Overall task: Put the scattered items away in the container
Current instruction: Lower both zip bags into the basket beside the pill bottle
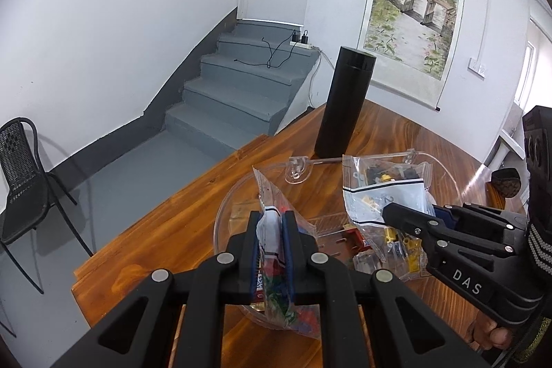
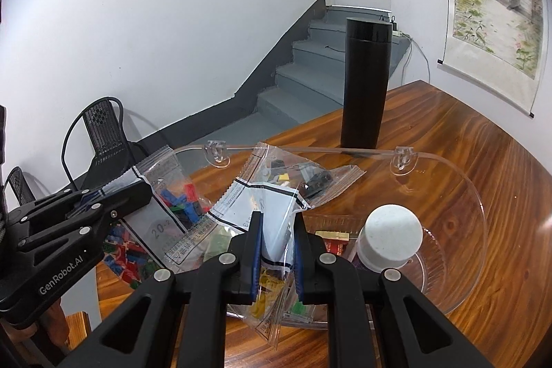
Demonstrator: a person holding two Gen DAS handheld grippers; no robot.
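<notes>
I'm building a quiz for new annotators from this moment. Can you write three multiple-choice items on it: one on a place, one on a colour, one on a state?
1. Where does the black flask stand?
A. inside the bowl
B. on the wooden table beyond the clear bowl
C. on the stairs

2. What colour is the cap of the bottle in the bowl?
A. white
B. red
C. black

3. What is the right gripper doing?
A. open, empty
B. shut on the flask
C. shut on a bag of yellow bricks

Key: B, the flask rises behind the bowl's rim; A, the cap is plainly white; C, its pads pinch the bag.
</notes>
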